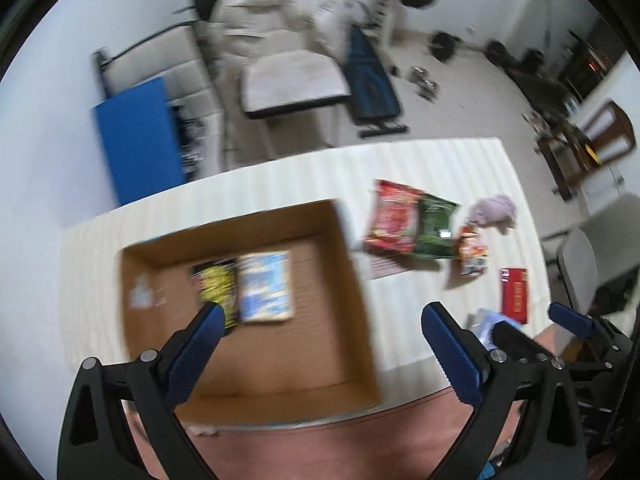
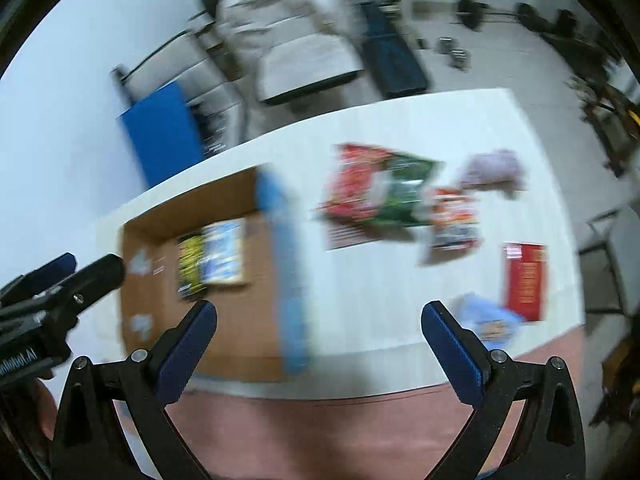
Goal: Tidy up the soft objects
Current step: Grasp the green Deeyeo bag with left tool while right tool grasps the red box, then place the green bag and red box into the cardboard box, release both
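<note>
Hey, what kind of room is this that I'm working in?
Probably a room in a home used as a gym and for storage. Behind the white table stand a weight bench, a barbell and other weights on the floor, and a pale upholstered recliner.

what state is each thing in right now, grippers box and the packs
left gripper: open, holding nothing
right gripper: open, holding nothing
cardboard box: open-topped, on the table
yellow pack: flat in the box
blue pack: flat in the box, beside the yellow pack
red bag: lying on the table, outside the box
green bag: overlapping the red bag
purple soft item: on the table, crumpled
</note>
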Demonstrator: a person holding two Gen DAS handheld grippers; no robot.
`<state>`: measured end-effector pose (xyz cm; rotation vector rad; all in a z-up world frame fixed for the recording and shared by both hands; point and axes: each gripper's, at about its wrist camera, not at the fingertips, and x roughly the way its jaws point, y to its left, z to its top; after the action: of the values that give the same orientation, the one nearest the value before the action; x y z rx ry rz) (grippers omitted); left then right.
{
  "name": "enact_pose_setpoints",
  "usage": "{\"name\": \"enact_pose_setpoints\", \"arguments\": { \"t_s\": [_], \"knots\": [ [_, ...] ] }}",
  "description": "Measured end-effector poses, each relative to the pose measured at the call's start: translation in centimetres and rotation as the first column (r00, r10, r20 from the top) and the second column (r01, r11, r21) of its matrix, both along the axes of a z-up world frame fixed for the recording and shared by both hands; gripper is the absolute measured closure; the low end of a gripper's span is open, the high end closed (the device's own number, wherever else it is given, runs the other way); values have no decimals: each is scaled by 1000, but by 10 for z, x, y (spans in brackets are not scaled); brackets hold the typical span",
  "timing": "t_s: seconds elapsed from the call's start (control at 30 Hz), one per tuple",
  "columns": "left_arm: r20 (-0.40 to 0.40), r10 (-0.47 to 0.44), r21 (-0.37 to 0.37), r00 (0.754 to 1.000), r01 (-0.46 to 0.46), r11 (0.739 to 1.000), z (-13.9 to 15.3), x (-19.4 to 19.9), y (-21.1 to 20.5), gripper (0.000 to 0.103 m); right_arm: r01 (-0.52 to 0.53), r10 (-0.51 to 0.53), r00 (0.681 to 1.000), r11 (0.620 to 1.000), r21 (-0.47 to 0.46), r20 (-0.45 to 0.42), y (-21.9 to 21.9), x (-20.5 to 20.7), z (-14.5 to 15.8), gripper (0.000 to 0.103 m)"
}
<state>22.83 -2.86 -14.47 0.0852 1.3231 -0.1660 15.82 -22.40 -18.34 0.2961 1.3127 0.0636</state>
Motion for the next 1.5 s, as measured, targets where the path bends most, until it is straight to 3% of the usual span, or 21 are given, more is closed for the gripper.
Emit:
{"name": "enact_pose_setpoints", "arguments": {
  "t_s": [0.17,0.33,0.57,0.67,0.87,0.9,0.93,0.97,1.37,1.5],
  "knots": [
    [-92,-93,44,991,97,994,-57,49,-84,2,154,-157,986,987,-53,-54,-114,13,-34,0],
    [-226,-116,77,967,137,988,-126,90,-142,9,248,-257,950,966,-72,-179,-202,23,-101,0],
    [-370,-136,113,919,190,975,-204,118,-192,19,238,-254,906,967,-87,-338,-242,27,-194,0],
    [-396,-132,130,909,198,972,-224,123,-199,20,233,-245,895,969,-80,-372,-245,28,-216,1],
    [-405,-148,172,902,234,957,-239,125,-211,29,212,-227,884,974,-81,-409,-239,28,-241,9],
    [-405,-149,173,902,236,956,-240,124,-212,40,211,-228,882,974,-88,-412,-239,28,-244,14],
    [-414,-150,166,898,237,957,-241,124,-213,57,208,-233,878,973,-106,-418,-239,27,-247,16],
    [-428,-147,164,892,237,958,-244,124,-214,59,203,-237,874,971,-124,-423,-239,26,-250,20],
    [-448,-126,141,885,209,968,-264,115,-204,63,186,-238,875,969,-161,-422,-236,21,-255,24],
    [-428,-131,145,894,211,967,-256,108,-200,70,176,-236,878,968,-178,-416,-229,32,-252,36]
  ]
}}
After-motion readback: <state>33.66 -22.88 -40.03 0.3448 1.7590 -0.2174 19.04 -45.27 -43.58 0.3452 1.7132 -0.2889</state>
